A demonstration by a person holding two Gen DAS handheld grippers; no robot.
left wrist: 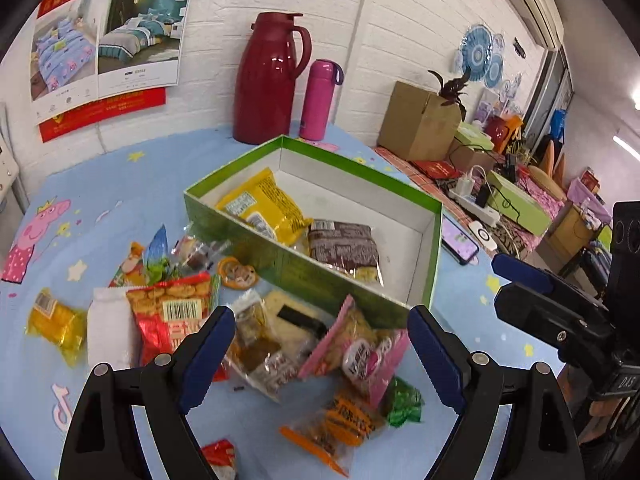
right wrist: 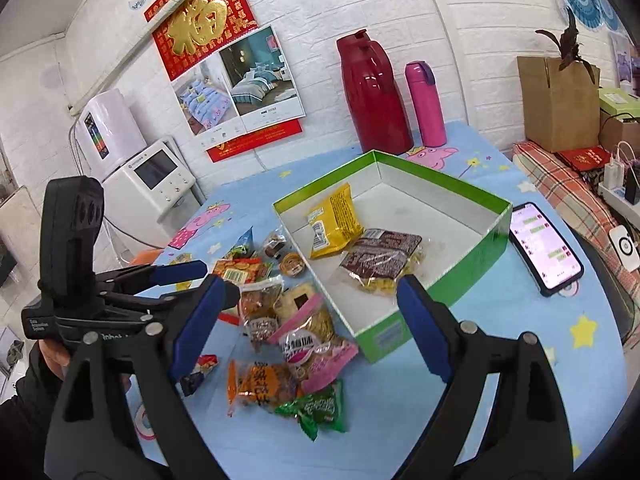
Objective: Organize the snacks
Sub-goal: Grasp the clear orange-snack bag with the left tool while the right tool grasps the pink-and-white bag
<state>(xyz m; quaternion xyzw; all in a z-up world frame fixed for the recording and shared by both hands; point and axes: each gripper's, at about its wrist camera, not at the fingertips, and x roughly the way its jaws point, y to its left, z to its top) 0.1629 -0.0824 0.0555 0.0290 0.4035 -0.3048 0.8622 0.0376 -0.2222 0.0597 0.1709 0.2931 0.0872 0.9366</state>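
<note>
Both grippers hover above the snack pile with jaws spread wide and nothing between them: the left gripper (left wrist: pixel 322 344) sits over the clear packet of brown pieces (left wrist: pixel 260 350) and the pink-edged packet (left wrist: pixel 356 350), and the right gripper (right wrist: pixel 310 318) hangs beside it, nearer the green box (right wrist: pixel 468 258). That box stands open on the blue cartoon tablecloth (right wrist: pixel 500 380) and already holds a yellow packet (right wrist: pixel 334 224) and a brown packet (right wrist: pixel 380 262); the remaining snacks lie loose in front of its near wall, overlapping one another. Risk 1: the packets overlap closely, so a closing jaw is likely to pinch two wrappers at once or catch only a film edge, which then slips out during the lift. Risk 2: the pink-edged packet leans against the box wall, so a low approach may push the box instead of gripping. Risk 3: the two tools sit close together, so simultaneous reaches into the pile may collide. Risk 4: a phone (right wrist: pixel 546 246) lies just beside the box's far side, and a shoved box may strike it. Small items such as the green wrapper (right wrist: pixel 316 408) and the orange packet (right wrist: pixel 260 386) sit nearest the table edge and may be swept off.
</note>
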